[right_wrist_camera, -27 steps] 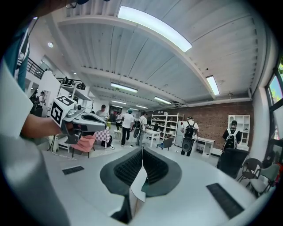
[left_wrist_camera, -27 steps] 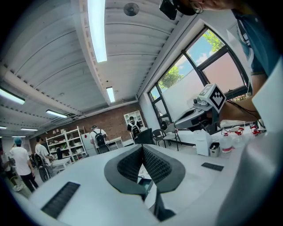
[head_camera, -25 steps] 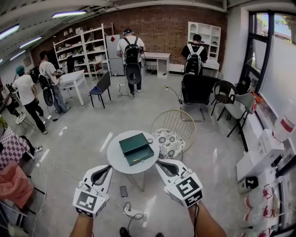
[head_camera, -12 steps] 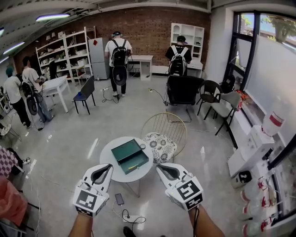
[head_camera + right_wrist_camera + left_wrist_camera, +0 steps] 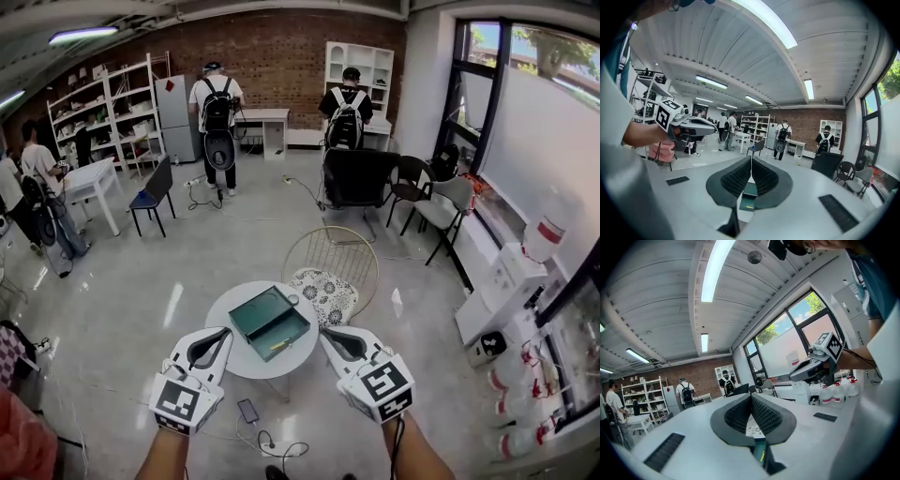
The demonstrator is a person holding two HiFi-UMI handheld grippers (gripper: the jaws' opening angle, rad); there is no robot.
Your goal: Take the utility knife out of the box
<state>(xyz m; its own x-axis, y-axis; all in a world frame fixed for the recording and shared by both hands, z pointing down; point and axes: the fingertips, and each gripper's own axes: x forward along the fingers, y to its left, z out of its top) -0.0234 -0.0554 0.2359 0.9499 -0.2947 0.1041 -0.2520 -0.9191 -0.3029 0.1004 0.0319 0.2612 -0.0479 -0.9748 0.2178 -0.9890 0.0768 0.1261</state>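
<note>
Box [image 5: 254, 314] closer than before, utility knife [image 5: 279, 346] a yellow speck; left gripper [image 5: 221, 334], right gripper [image 5: 328, 334] closed, empty.

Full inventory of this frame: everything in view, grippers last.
round table: one, white, on the floor just ahead of the grippers
box: one, dark green, open, on the table
utility knife: one, yellow, small, inside the box near its front edge
wire chair: one, pale metal, behind the table, with a patterned cushion on the seat
phone: one, dark, on the floor below the table's near edge
office chair: one, black, farther back
people with backpacks: two, black packs, at the brick wall
shelving: white, back left
left gripper: one, white, jaws shut, empty
right gripper: one, white, jaws shut, empty
</note>
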